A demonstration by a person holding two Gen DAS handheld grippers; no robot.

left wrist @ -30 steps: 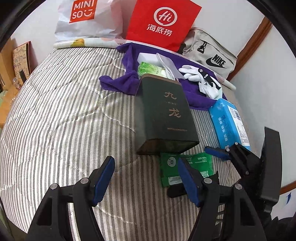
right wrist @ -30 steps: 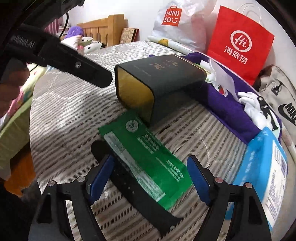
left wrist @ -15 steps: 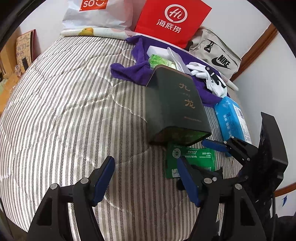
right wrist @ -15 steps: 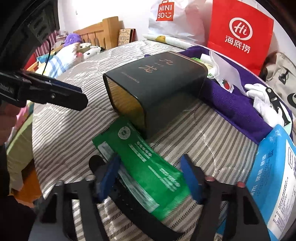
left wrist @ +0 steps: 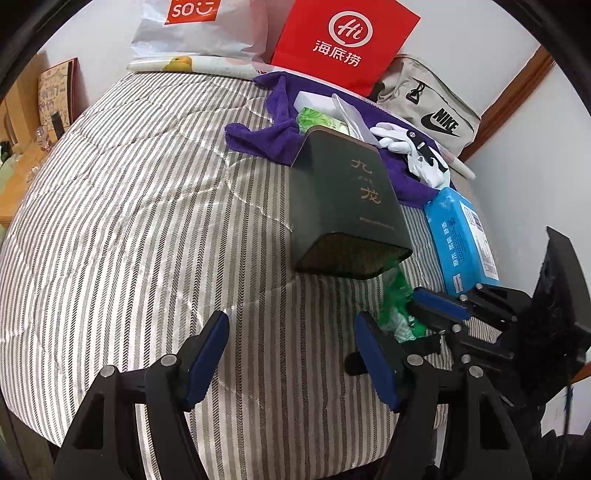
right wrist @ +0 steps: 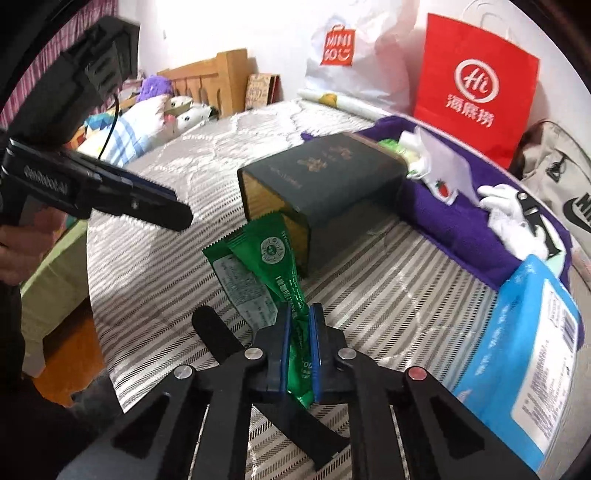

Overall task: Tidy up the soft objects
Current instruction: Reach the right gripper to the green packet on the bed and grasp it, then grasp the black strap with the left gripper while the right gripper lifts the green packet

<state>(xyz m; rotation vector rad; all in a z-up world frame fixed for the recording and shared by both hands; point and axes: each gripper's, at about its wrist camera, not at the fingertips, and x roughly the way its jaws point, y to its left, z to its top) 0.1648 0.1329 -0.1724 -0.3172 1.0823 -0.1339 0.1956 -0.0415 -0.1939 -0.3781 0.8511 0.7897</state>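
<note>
My right gripper (right wrist: 299, 325) is shut on a green foil packet (right wrist: 269, 266) and holds it lifted, its far end at the open mouth of a dark green box (right wrist: 325, 177) lying on its side on the striped bed. In the left wrist view the packet (left wrist: 397, 306) hangs just below the box (left wrist: 347, 199), pinched by the right gripper (left wrist: 428, 314). My left gripper (left wrist: 291, 343) is open and empty over the bedspread, in front of the box's mouth.
A blue tissue pack (left wrist: 458, 236) lies right of the box. Behind it a purple cloth (left wrist: 266, 133) holds white gloves (left wrist: 410, 144) and small packets. A red paper bag (left wrist: 343, 40), a white Miniso bag (left wrist: 199, 26) and a Nike bag (left wrist: 432, 107) stand at the wall.
My right gripper closed on the green packet and lifted it off the bed toward the box's mouth. The left gripper stayed open and drew back slightly.
</note>
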